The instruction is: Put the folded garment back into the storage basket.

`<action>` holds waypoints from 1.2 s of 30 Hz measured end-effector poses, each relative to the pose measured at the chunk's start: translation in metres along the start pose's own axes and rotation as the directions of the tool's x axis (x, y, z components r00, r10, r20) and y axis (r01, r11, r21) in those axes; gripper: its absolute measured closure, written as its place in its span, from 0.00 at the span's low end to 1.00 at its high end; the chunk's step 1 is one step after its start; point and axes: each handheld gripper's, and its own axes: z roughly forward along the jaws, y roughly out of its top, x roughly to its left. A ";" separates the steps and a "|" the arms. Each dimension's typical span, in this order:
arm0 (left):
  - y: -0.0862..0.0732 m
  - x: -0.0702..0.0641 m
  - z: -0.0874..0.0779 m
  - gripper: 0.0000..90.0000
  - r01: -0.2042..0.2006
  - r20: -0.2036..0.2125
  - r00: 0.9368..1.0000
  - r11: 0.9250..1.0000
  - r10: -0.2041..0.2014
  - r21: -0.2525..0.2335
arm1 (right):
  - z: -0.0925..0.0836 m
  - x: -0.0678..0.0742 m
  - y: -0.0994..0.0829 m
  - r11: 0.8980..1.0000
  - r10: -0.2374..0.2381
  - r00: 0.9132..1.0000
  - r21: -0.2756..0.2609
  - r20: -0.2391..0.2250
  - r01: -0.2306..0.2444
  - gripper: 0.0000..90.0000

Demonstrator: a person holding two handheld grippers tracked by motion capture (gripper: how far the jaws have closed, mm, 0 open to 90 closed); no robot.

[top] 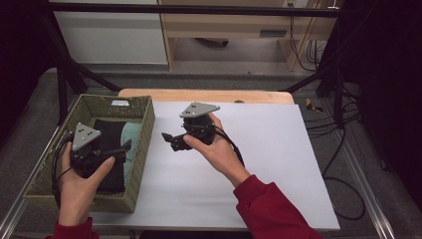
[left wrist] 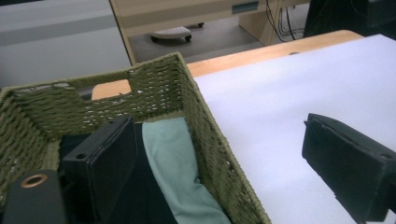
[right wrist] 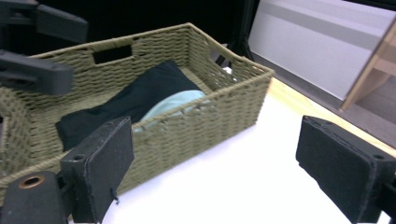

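A woven olive basket (top: 145, 124) (left wrist: 154, 88) (right wrist: 205, 126) stands at the table's left side. Inside it lie a black cloth (top: 107, 130) (left wrist: 140, 196) (right wrist: 140, 93) and a folded pale teal cloth (top: 131, 130) (left wrist: 173, 158) (right wrist: 173, 103) against the right wall. My left gripper (top: 122, 149) (left wrist: 217, 135) hovers over the basket's right wall, open, one jaw above the cloths and one above the white sheet. My right gripper (top: 170, 141) (right wrist: 215, 140) stands open over the white sheet just right of the basket and points towards it. Nothing is between either pair of jaws.
A white sheet (top: 259, 149) covers the table, with a wooden edge (top: 209, 94) at the back. Black frame poles (top: 62, 94) stand behind the basket and cables (top: 343, 119) run along the floor at the right. The left gripper (right wrist: 42, 70) also shows above the basket's far corner.
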 end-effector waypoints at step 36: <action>-0.012 0.002 0.000 0.09 0.022 0.051 0.998 0.999 -0.023 0.032 | -0.061 -0.068 -0.009 0.996 0.083 0.991 -0.026 0.108 -0.081 0.09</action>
